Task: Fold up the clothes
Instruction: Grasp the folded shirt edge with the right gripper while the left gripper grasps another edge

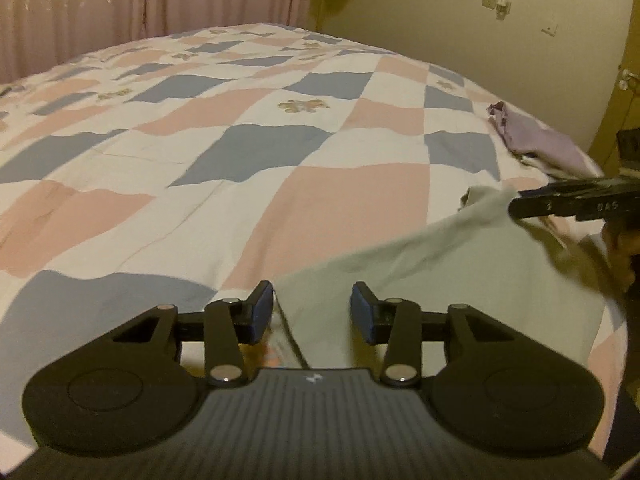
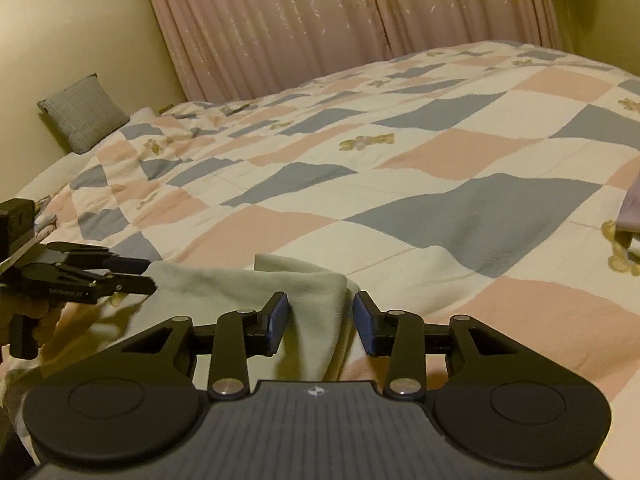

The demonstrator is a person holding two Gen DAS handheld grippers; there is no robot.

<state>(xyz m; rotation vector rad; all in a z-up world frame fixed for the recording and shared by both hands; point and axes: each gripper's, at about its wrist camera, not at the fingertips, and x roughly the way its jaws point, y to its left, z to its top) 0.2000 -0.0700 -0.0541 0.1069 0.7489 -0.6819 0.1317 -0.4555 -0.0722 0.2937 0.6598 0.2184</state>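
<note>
A bed with a checked quilt (image 1: 248,128) in pink, grey-blue and white squares fills the area ahead of both grippers; some white squares carry a small embroidered bear motif (image 1: 304,106). Pink pleated curtains (image 2: 340,20) hang behind the far edge of the bed, straight ahead. A grey cushion (image 2: 84,112) leans against the cream wall (image 2: 60,20), far ahead and to the left in the right wrist view. In the left wrist view, wall sockets (image 1: 498,4) and a white wall plate (image 1: 550,29) sit on the wall far ahead to the right. A door handle (image 1: 626,78) shows at the right edge.
</note>
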